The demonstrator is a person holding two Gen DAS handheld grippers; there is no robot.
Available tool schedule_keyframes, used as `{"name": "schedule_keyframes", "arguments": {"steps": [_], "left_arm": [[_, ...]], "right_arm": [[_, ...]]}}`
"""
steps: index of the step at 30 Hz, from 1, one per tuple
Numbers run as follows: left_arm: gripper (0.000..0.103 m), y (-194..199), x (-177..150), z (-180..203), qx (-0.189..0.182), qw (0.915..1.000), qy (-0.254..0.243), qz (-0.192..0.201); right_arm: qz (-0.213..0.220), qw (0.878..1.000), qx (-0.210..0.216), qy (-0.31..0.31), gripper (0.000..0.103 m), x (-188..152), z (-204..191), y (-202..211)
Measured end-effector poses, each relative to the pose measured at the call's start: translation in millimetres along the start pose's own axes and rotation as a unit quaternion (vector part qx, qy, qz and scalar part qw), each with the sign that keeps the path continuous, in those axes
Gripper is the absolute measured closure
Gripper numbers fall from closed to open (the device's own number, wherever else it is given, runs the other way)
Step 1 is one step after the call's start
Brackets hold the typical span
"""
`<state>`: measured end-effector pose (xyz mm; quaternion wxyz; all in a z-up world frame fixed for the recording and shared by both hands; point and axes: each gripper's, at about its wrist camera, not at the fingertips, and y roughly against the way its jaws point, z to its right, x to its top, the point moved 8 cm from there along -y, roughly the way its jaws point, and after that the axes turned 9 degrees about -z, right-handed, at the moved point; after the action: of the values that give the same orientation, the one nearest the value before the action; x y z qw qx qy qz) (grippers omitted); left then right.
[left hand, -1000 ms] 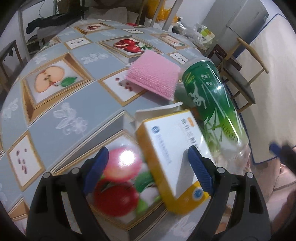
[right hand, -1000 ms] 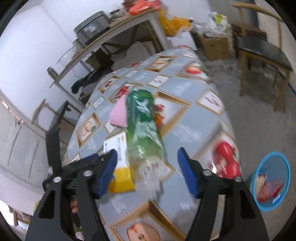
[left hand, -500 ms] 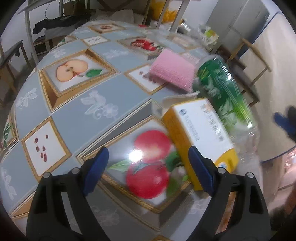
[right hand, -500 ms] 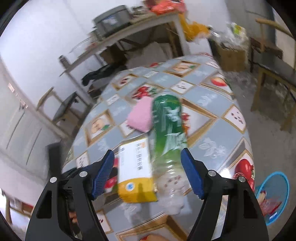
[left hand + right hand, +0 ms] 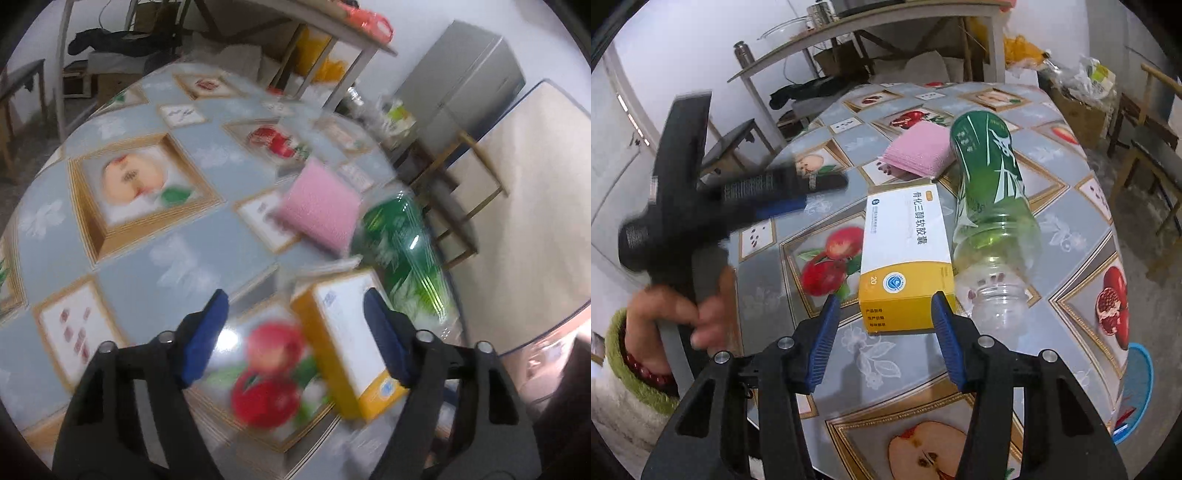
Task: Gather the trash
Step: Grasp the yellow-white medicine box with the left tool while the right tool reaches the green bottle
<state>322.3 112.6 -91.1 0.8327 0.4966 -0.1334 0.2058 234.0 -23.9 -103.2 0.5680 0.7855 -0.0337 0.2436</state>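
Observation:
A yellow and white medicine box [image 5: 905, 254] lies flat on the fruit-print tablecloth [image 5: 1067, 229]. An empty green-labelled plastic bottle [image 5: 990, 184] lies beside it on the right, its open neck toward me. A pink scouring pad [image 5: 919, 151] lies behind them. My right gripper [image 5: 884, 332] is open, its jaws just in front of the box's near end. My left gripper [image 5: 295, 332] is open above the table, with the box [image 5: 347, 332] by its right finger, the bottle [image 5: 406, 254] and the pad [image 5: 317, 214] beyond. The left gripper also shows blurred in the right wrist view [image 5: 783, 195].
A blue waste basket [image 5: 1137, 391] with trash in it stands on the floor by the table's right edge. Wooden chairs [image 5: 1145, 147] stand to the right. A cluttered side table [image 5: 871, 22] and cardboard boxes stand behind the round table.
My right gripper has shifted from the bottle to line up with the box's near end. My left gripper has pulled back and swung, so the box sits farther right between its fingers.

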Motion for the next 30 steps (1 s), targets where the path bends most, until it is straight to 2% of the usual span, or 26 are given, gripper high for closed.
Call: {"name": "schedule_keyframes", "arguments": {"steps": [3,5,10,21,26,30], "left_arm": [[0.041,-18,20,13,-0.043,0.9989,0.003,-0.018],[0.043,-37,27,19,-0.049,0.9978,-0.001,-0.044],[0.059,-74,15,25,-0.067,0.9913,0.005,-0.113],[0.069,-43,-36,8,-0.084,0.9863,0.007,-0.142],[0.072,-20,-68,-4,-0.094,0.9845,0.021,-0.147],[0.075,-3,-90,-11,-0.086,0.9862,0.016,-0.141]], "right_arm": [[-0.001,1.000,-0.003,-0.007,0.053,3,0,-6],[-0.001,1.000,-0.005,-0.009,0.053,4,0,-9],[-0.015,1.000,0.003,-0.026,0.053,3,2,-22],[-0.020,0.998,0.059,-0.018,0.053,-13,-3,-16],[-0.027,0.996,0.082,-0.014,0.053,-26,-11,-12],[-0.033,0.994,0.105,-0.013,0.053,-34,-18,-11]]}}
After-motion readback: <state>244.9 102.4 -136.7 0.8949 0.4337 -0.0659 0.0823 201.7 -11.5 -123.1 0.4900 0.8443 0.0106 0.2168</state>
